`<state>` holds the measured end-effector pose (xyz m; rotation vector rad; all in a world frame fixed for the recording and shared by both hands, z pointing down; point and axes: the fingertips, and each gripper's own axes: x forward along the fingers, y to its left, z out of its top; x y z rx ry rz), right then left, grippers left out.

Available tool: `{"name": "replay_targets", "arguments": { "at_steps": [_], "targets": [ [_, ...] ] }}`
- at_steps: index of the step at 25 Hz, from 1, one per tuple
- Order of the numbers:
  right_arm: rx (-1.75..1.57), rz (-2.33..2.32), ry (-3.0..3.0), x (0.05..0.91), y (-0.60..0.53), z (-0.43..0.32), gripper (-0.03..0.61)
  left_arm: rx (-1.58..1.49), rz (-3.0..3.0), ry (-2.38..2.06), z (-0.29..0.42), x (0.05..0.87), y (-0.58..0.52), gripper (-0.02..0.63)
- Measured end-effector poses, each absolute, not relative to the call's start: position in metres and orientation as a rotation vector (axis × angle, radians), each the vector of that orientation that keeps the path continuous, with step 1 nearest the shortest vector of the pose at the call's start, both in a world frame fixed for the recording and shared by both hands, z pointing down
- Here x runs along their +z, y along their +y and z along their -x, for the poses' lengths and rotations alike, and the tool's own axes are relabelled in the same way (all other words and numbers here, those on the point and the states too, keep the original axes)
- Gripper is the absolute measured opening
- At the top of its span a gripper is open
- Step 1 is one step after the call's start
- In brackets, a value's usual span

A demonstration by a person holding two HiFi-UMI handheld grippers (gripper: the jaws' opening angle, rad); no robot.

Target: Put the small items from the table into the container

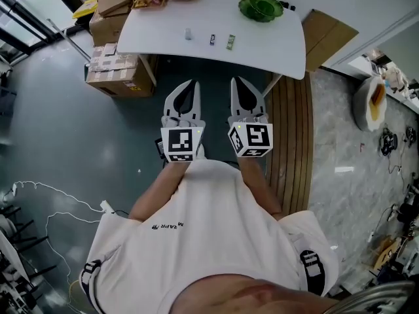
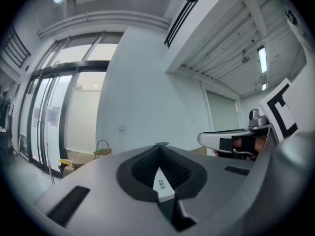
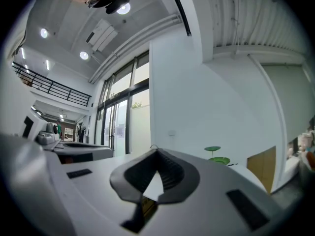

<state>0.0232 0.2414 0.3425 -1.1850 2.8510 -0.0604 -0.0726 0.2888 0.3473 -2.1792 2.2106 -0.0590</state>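
Note:
In the head view a white table [image 1: 275, 44] stands ahead with three small items in a row: a pale one [image 1: 188, 34], a dark one [image 1: 212, 39] and a green one [image 1: 230, 42]. A green container [image 1: 260, 8] sits at the table's far right. My left gripper [image 1: 190, 84] and right gripper [image 1: 237, 81] are held side by side, short of the table's near edge, both shut and empty. In the left gripper view the jaws [image 2: 158, 146] meet, and a small green item [image 2: 160, 184] shows through the gap. The right gripper view shows closed jaws [image 3: 155, 150] and the green container [image 3: 219, 160].
Cardboard boxes [image 1: 118, 70] are stacked at the table's left end. A slatted wooden panel [image 1: 291, 142] lies on the floor at the right, with a cardboard sheet [image 1: 324, 34] beyond it. White cables [image 1: 59, 208] trail over the floor at the left.

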Motion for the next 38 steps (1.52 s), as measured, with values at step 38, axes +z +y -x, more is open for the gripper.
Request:
{"name": "replay_targets", "arguments": {
  "at_steps": [38],
  "targets": [
    [-0.083,1.271,2.880,0.367,0.048,0.041,0.006,-0.048,2.295,2.162,0.135,0.374,0.081,0.005]
  ]
}}
